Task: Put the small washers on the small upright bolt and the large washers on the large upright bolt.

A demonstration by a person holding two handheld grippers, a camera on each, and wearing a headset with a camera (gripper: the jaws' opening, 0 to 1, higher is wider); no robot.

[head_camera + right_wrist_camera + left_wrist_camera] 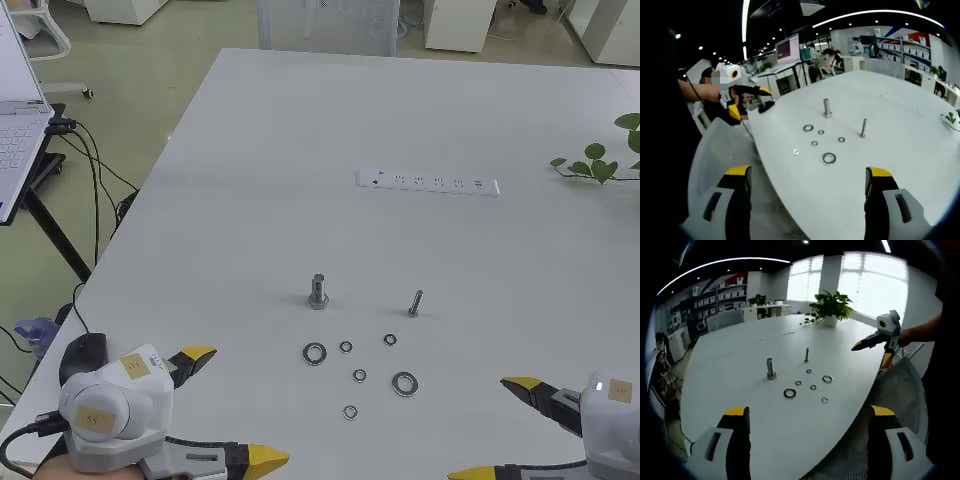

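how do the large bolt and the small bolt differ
The large bolt is thicker than the small bolt. The large bolt stands on a broad base; the small bolt's base is too small to make out. In the head view the large bolt stands left, the small bolt right and slightly nearer. Both are grey metal, upright on the white table, with no washers on them yet.

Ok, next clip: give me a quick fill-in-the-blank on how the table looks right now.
1. Large and small together, ___ washers lie loose on the table.
2. In the head view, the large bolt stands to the ___ of the small bolt.
3. The left gripper and the right gripper are both empty, jaws ___.

Missing words: six; left; open.
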